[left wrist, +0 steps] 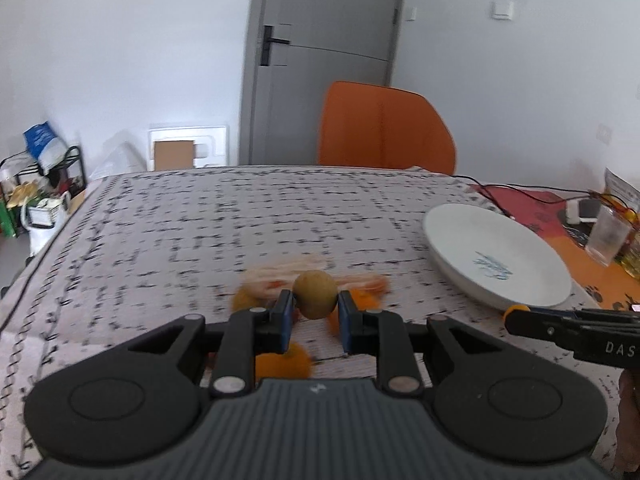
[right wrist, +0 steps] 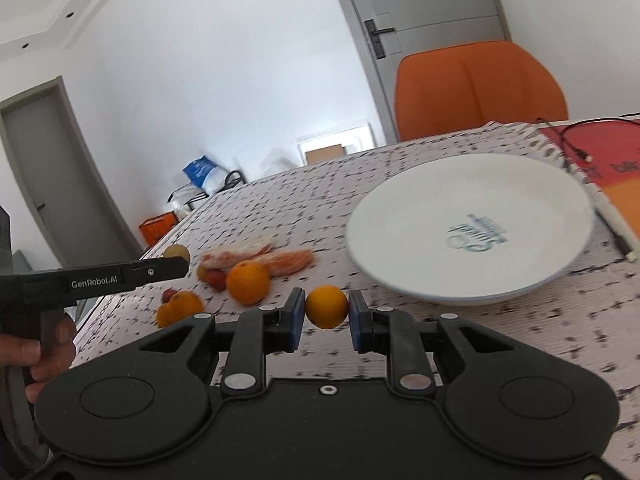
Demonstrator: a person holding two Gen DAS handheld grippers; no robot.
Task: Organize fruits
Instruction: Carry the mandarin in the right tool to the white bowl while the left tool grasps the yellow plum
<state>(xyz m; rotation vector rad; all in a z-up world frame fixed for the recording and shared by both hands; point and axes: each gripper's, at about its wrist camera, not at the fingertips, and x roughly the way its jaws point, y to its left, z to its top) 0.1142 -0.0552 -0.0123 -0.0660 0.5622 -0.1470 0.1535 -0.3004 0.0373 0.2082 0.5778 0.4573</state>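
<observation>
Blurred fruit pile (left wrist: pixel 280 280) behind fingers (left wrist: pixel 285 320)

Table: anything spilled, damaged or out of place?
Nothing spilled or broken. The white plate is bare and upright. The remaining fruit lies loose in a cluster by a crumpled plastic bag, not on the plate. Each claw holds one piece: left claw a brownish fruit, right claw a small orange.

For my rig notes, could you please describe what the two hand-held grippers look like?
Both are matte black. The left hand-held gripper has blue pads, a ribbed grey body and white "GenRobot.AI" lettering along its side. The right hand-held gripper has blue pads, silver pivot pins and round side housings.
</observation>
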